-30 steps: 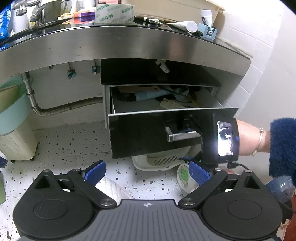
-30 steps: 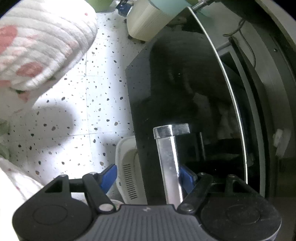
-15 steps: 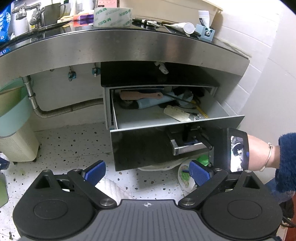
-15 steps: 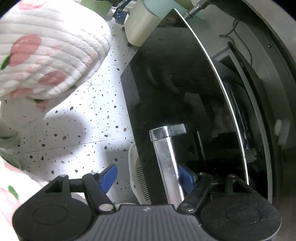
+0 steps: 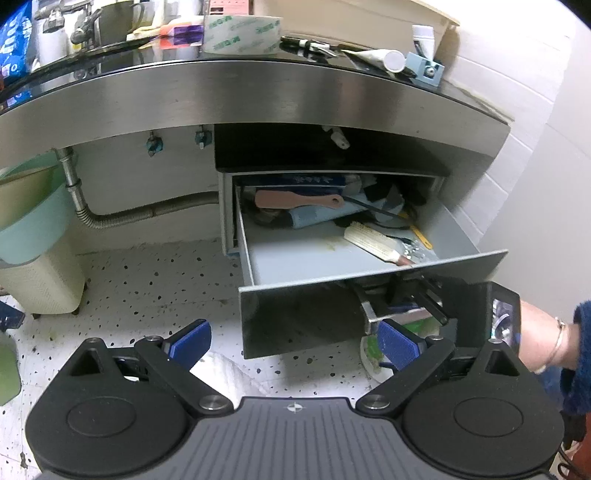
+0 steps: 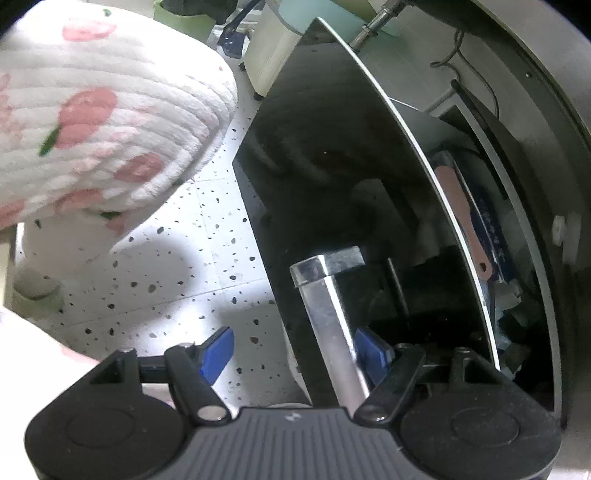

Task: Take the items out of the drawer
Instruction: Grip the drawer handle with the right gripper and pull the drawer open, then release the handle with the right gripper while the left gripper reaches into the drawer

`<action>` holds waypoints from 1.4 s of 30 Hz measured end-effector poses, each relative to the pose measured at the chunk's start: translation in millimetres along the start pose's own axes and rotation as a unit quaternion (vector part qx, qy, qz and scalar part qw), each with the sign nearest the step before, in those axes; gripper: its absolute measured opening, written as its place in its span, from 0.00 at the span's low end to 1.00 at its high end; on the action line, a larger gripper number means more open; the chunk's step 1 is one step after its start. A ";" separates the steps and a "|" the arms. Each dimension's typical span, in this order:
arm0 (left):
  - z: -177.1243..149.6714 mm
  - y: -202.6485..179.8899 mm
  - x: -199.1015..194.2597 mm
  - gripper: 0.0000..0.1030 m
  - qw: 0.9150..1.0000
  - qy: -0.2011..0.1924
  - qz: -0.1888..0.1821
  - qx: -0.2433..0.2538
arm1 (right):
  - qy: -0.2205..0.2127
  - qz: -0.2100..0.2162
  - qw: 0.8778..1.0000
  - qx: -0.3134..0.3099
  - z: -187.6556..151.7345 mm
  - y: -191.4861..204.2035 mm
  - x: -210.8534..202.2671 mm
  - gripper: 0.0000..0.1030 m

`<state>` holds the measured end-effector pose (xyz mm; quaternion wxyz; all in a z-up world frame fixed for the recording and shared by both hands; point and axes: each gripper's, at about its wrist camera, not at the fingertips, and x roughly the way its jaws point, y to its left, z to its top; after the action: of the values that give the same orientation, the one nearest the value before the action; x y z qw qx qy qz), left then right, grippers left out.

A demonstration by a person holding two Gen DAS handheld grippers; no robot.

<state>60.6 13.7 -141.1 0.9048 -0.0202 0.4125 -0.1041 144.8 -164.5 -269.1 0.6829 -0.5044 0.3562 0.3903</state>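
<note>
Sliding further out than before, glossy black drawer (image 5: 306, 317); right gripper (image 6: 295, 350) spread around its chrome handle (image 6: 328, 325); left gripper (image 5: 293, 338) spread, empty.

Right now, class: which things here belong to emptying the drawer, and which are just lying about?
Job: drawer, its handle, pink paddle, cream brush, right tongs.
Lying about: tape roll, cream bin, hose.

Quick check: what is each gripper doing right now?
Left gripper: open, holding nothing.
Right gripper: open, one finger hooked behind the shiny metal drawer handle.
</note>
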 end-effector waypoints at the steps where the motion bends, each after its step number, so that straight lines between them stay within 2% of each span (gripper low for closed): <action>1: 1.7 1.5 0.3 0.95 1.000 0.001 0.003 -0.001 | -0.001 0.003 1.000 0.003 -0.8 0.9 -1.6 0.71; 7: 10.1 12.4 7.9 0.95 0.999 0.014 0.025 -0.019 | -0.004 0.024 0.999 0.020 -4.8 5.7 -11.5 0.71; 13: 14.2 20.8 19.4 0.95 0.998 0.037 0.000 -0.048 | -0.008 0.027 0.999 0.020 -10.1 18.0 -20.1 0.71; 21: 17.9 11.8 34.1 0.95 0.998 0.050 0.024 -0.028 | -0.024 0.034 0.995 0.085 -16.6 17.7 -28.3 0.71; 24: 22.9 3.5 40.7 0.95 0.998 0.050 0.036 -0.001 | -0.030 0.032 0.995 0.087 -18.4 17.1 -28.7 0.70; 26: 28.9 -0.7 46.6 0.95 0.998 0.050 0.030 0.009 | -0.034 0.030 0.995 0.091 -19.5 15.9 -28.5 0.70; 29: 41.6 -8.5 61.0 0.95 0.996 0.076 0.032 0.016 | -0.041 0.032 0.991 0.123 -19.1 10.8 -30.5 0.67; 33: 61.8 -23.2 79.3 0.91 0.993 0.104 0.037 0.035 | -0.067 0.034 0.981 0.181 -20.1 1.7 -48.0 0.66; 36: 78.4 -40.2 93.3 0.89 0.990 0.126 0.033 0.047 | -0.097 0.025 0.968 0.231 -26.5 -6.9 -73.0 0.67; 39: 90.8 -55.9 108.8 0.88 0.988 0.151 0.017 0.032 | -0.128 0.010 0.949 0.287 -38.1 -16.7 -100.4 0.68; 42: 104.0 -69.8 133.7 0.88 0.981 0.192 -0.013 -0.010 | -0.152 -0.012 0.931 0.330 -54.9 -23.2 -127.9 0.68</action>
<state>212.0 -87.0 -163.3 0.8070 -0.0144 0.5794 -0.1130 104.0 -244.1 -160.0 0.8615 -0.1890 0.3511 0.3144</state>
